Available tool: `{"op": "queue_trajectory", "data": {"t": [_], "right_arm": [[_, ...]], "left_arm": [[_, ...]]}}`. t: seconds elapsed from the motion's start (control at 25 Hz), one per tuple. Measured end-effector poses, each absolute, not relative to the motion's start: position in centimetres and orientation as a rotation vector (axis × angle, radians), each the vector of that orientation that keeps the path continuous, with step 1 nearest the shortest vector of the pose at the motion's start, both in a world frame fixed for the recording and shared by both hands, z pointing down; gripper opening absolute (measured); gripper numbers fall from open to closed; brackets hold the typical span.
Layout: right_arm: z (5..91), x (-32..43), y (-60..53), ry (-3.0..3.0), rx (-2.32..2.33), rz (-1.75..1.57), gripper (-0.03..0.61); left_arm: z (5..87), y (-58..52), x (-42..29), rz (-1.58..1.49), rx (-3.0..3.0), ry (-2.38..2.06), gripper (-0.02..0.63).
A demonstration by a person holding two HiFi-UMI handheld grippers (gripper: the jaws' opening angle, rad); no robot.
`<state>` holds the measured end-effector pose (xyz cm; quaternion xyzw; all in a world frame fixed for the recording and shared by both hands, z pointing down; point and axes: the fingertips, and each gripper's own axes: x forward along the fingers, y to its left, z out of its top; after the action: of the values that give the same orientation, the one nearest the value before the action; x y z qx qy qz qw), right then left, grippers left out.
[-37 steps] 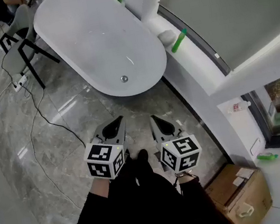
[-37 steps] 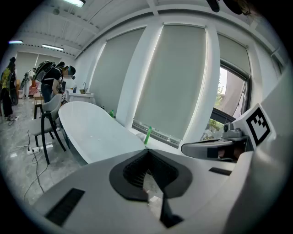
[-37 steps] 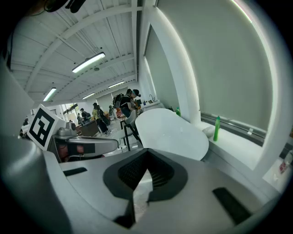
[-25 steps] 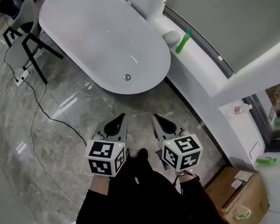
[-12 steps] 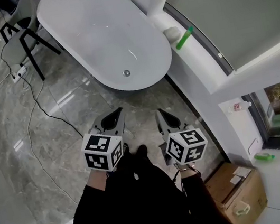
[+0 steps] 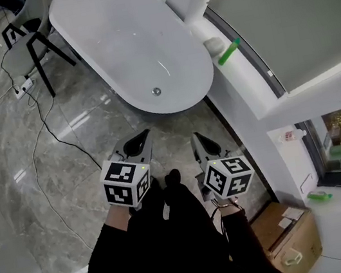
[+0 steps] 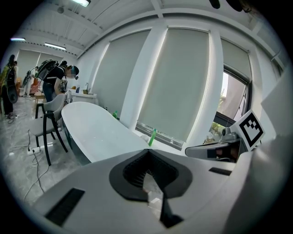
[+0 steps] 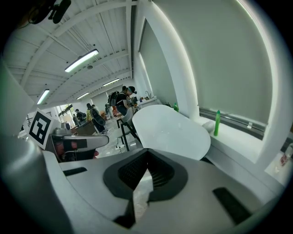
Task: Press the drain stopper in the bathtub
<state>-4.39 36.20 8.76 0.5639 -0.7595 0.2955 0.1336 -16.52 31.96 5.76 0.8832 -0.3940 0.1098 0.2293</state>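
Note:
The white oval bathtub [image 6: 128, 42] stands on the grey marble floor, with its round metal drain stopper [image 6: 156, 92] at the near end of the basin. My left gripper [image 6: 139, 142] and right gripper [image 6: 199, 142] hang side by side over the floor, short of the tub's near end, both shut and holding nothing. In the left gripper view, the left gripper [image 7: 149, 156] points at the tub's rim [image 7: 98, 132]. From the right gripper [image 8: 145, 158], the tub [image 8: 169, 130] lies ahead. The stopper is hidden in both gripper views.
A green bottle [image 6: 229, 51] and a white lump [image 6: 213, 44] lie on the window ledge right of the tub. A grey chair [image 6: 28, 50] and a power strip with cable [image 6: 23, 86] are to the left. A cardboard box [image 6: 286, 236] sits at the lower right. People stand far behind [image 7: 57, 82].
Both grippers have edged slightly forward toward the tub and stayed shut. The view has shifted a little.

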Motion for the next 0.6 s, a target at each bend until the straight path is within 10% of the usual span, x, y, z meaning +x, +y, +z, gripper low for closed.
{"op": "queue_trajectory", "data": {"t": [0.6], "right_arm": [[9.5,-2.5,31.9,-2.198,1.644,0.883,0.002]], "left_arm": [[6.5,27.7,-14.7,0.337,2.439,-1.079,0.005]]}}
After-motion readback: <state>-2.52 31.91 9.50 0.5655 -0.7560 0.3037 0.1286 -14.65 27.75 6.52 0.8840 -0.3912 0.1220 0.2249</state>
